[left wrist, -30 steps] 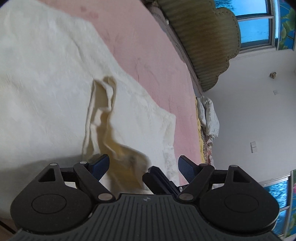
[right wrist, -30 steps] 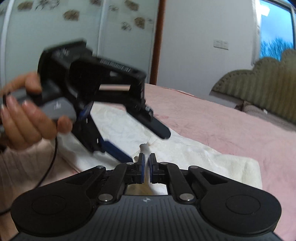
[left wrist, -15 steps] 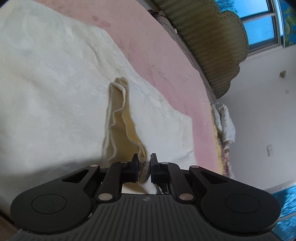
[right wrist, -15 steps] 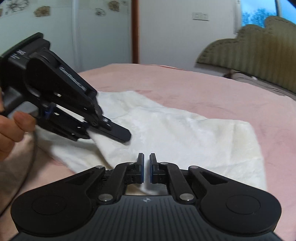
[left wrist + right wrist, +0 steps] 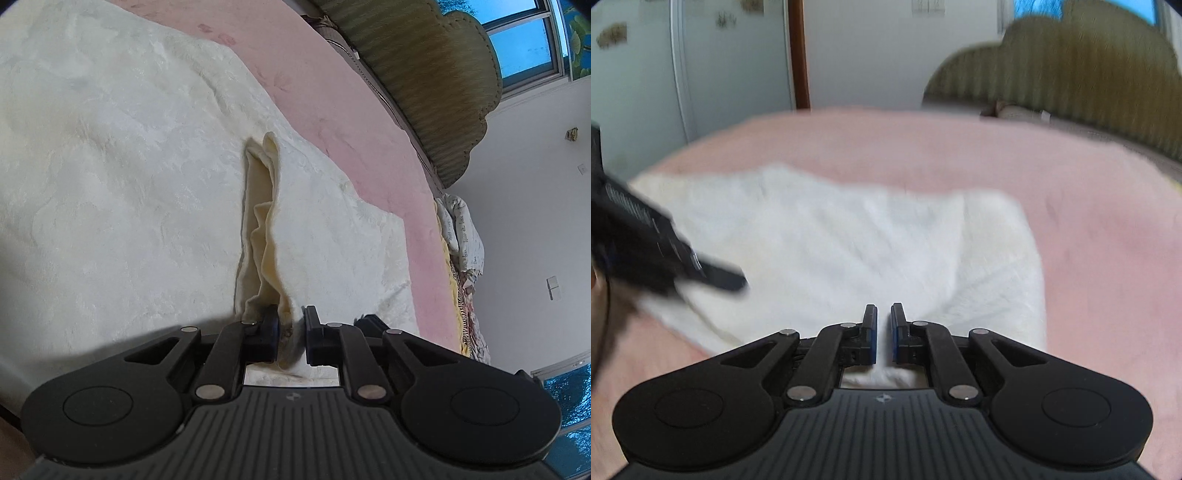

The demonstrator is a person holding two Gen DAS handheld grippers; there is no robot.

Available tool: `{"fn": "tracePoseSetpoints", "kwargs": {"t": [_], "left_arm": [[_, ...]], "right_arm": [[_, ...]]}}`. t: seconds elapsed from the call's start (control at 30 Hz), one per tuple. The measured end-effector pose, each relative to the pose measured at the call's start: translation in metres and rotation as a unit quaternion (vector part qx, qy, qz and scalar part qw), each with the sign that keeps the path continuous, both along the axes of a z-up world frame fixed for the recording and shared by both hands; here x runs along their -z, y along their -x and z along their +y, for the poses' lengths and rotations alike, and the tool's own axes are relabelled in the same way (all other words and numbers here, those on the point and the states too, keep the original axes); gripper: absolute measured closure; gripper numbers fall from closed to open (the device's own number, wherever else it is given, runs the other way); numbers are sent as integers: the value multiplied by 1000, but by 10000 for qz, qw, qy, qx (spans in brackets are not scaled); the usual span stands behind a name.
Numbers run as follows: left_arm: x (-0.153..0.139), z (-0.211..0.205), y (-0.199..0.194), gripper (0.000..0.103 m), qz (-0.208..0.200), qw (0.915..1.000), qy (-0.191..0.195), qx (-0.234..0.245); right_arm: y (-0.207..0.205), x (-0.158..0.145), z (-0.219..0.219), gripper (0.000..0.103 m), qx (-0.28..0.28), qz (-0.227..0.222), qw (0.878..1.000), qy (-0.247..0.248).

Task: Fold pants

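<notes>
- Across the bed, a pink plush bedspread runs to an olive ribbed scalloped headboard; white walls and a blue-lit window stand behind.
- Cream fleecy pants lie spread flat on the bedspread.
- Left gripper: fingers pinch a raised ridge of the pants, which runs straight ahead from the tips.
- Right gripper: fingers nearly pressed together with white cloth showing in the slim gap; grip cannot be confirmed, view blurred.
</notes>
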State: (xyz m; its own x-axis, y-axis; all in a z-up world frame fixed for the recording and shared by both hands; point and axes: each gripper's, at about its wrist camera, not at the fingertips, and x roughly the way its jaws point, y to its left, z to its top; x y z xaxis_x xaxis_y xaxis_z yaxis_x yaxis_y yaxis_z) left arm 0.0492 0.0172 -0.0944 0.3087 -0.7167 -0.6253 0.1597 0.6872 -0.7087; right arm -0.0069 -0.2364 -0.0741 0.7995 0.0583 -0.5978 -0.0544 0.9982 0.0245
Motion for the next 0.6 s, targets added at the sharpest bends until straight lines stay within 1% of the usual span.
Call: {"fn": "tracePoseSetpoints", "kwargs": {"t": [0.07,0.13,0.2,0.23,0.27,0.3,0.33,0.37,0.4,0.43,0.47,0.57,0.6], "left_arm": [[0,0,0,87,-25,10000,-13,-4],[-1,-1,1,86,-41,10000,-30,-15],[-1,-4,2,85,-72,10000,-60,-16],[-1,-4,2,83,-64,10000,-61,-27],[-1,-5,3,82,-50,10000,-53,-38],[-1,-6,3,82,-48,10000,-53,-39],[-1,-6,3,82,-52,10000,-58,-36],[-1,-6,4,81,-59,10000,-58,-29],[-1,-6,3,81,-67,10000,-52,-18],[-2,-7,4,81,-83,9999,-64,7],[-3,-6,4,77,-104,9999,-34,39],[-10,-5,4,77,-135,9999,-10,97],[-14,-4,4,76,-186,9998,-36,94]], "right_arm": [[6,-6,-7,96,85,-7,9998,-163],[6,-18,-13,95,294,-207,9994,-1],[-4,-32,-19,94,429,-407,9980,206],[-12,-38,-23,93,402,-506,9976,245],[-21,-41,-28,87,376,-513,9977,251],[-33,-40,-33,77,395,-426,9980,254],[-53,-33,-44,70,460,-219,9982,304],[-65,-25,-48,65,492,65,9980,384],[-73,-15,-50,65,481,341,9973,448],[-72,-10,-47,65,529,311,9970,476],[-65,-13,-43,63,556,192,9972,467],[-36,-24,-18,63,180,-252,9994,172],[-30,-25,-10,62,35,-285,9995,95]]}}
